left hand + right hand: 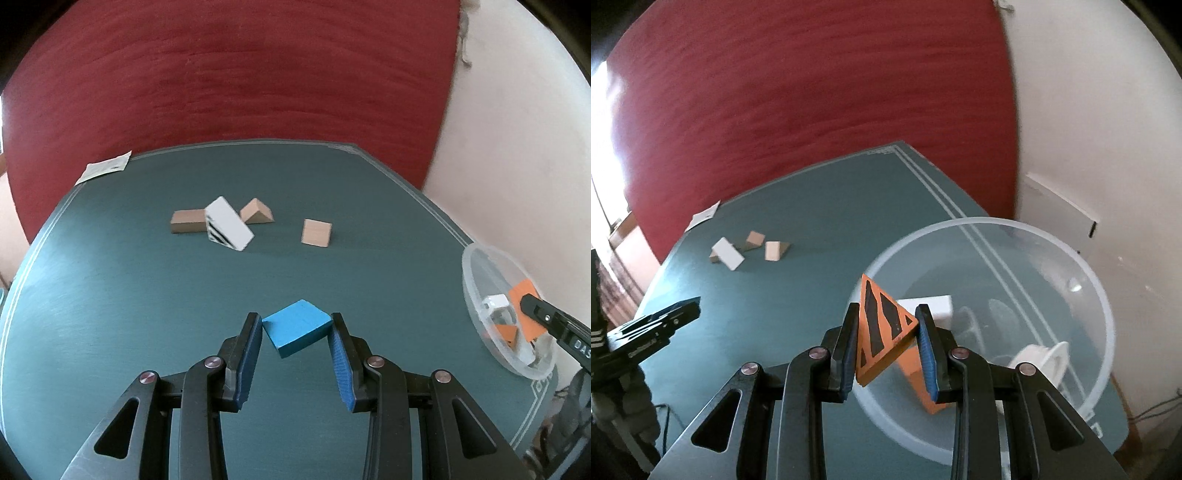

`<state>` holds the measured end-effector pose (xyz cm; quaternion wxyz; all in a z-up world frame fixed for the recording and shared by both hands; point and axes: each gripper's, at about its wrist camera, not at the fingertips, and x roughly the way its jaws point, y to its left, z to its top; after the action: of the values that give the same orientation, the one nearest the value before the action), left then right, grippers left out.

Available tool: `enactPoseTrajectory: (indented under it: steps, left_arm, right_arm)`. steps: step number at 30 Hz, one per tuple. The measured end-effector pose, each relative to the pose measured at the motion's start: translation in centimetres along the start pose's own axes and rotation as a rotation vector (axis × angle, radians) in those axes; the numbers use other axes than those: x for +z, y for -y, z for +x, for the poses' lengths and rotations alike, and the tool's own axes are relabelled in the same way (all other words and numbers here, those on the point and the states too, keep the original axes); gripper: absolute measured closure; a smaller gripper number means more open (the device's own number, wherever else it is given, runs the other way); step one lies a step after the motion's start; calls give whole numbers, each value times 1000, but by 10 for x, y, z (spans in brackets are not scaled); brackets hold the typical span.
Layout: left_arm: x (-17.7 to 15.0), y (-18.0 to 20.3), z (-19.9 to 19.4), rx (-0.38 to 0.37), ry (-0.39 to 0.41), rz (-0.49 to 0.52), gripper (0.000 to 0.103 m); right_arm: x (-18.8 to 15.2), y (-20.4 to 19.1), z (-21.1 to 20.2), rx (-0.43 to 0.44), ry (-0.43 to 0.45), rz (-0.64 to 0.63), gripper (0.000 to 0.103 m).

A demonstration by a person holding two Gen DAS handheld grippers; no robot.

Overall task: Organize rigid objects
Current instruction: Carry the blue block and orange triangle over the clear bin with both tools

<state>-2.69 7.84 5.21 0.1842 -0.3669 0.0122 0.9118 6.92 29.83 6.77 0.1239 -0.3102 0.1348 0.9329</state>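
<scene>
1. While the left tongs [295,332] straddle the blue block [297,328] on the green tabletop [147,295], their pads stand at its two sides, about closed on it; whether they press yet I cannot tell, and the block looks to be resting on the tabletop, turned at an angle between the pads.
2. Ahead of the left tongs and a little to their left lies a cluster: a plain wooden block [187,221], a white wedge with black stripes [229,224] leaning against it, and a wooden triangular piece [256,211]. A square wooden block [316,232] sits apart, just right of that cluster. These appear to be waiting their turn.
3. Far to the right of the left tongs, at the tabletop's edge, stands the clear plastic bowl [1100,295], seemingly the collecting place, since a white block [932,306] and other pieces already lie inside.
4. The right tongs [888,336] are closed narrowly on the orange triangle with black stripes [882,328], gripped across its flat faces and held over the bowl's near rim, likely so it can drop in cleanly.
</scene>
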Motion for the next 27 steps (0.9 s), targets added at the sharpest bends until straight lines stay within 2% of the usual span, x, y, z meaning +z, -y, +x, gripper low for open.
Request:
enactPoseTrajectory:
  steps: [10, 19, 27]
  left_arm:
    - [6, 39, 1, -29, 0, 51, 64]
    - [12, 83, 1, -55, 4, 117, 64]
    - [14, 122, 9, -112, -16, 175, 64]
  right_arm:
    - [3, 27, 3, -104, 30, -9, 73]
    - [1, 53, 1, -113, 39, 36, 71]
    - [1, 64, -3, -106, 50, 59, 71]
